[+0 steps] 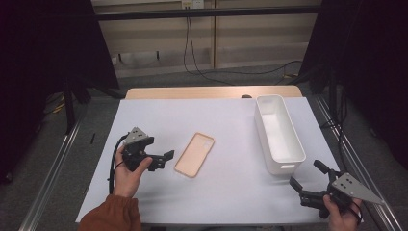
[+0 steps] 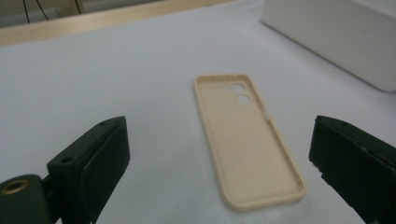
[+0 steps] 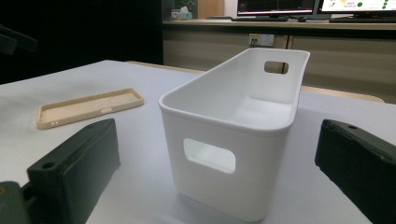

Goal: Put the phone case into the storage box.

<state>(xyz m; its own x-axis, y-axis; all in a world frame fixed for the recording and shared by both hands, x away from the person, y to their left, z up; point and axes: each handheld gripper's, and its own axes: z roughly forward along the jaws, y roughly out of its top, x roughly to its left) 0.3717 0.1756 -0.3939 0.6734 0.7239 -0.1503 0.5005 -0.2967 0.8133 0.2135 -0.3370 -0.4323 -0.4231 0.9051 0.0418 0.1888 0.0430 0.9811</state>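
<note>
Covering wooden table (image 1: 211, 91), white sheet (image 1: 226, 187) lay under grey floor surround, dark curtains either side. Beige phone case (image 1: 194, 154) lay flat, open side up, left of white bin (image 1: 278, 133). Left gripper (image 1: 163, 159), hand-held, pointed at case, jaws spread, empty. Right gripper (image 1: 307, 176) sat just beside bin's near end, jaws spread, empty.
</note>
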